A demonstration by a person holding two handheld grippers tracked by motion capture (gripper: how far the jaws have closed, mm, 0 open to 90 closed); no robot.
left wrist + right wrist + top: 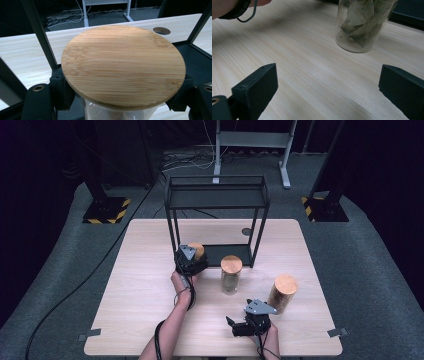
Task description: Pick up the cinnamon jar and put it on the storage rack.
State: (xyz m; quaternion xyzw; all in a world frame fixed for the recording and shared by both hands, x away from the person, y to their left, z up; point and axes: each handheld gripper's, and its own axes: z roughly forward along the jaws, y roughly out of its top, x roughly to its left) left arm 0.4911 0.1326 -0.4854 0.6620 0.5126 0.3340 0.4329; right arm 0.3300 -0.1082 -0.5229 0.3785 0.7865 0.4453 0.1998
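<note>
1. The landmark is the black wire shelf (pixel 216 215), standing on the far half of the wooden table (pixel 140 285)
2. The left gripper (pixel 192 256) sits at the shelf's front left corner, its jaws clamped around a jar with a bamboo lid (pixel 122 66) — the lid shows just behind the gripper's grey plate in the high view
3. In the left gripper view the jar's glass body rises between the two black jaws, which press on it from both sides just under the lid; the shelf's uprights stand right behind it
4. The person's left forearm (pixel 172 320) reaches from the near table edge diagonally up towards the shelf, wrist nearly straight, cable looped round it
5. The right gripper (pixel 239 324) rests low near the near edge, well in front of the shelf and to its right, the hand behind it at the table's rim
6. Its jaws stand wide apart with nothing between them — bare tabletop shows in the gap
7. A jar of dried leaves (pixel 231 275) stands just in front of the shelf's right half
8. A third jar (pixel 283 293) stands farther right, near the right gripper
</note>
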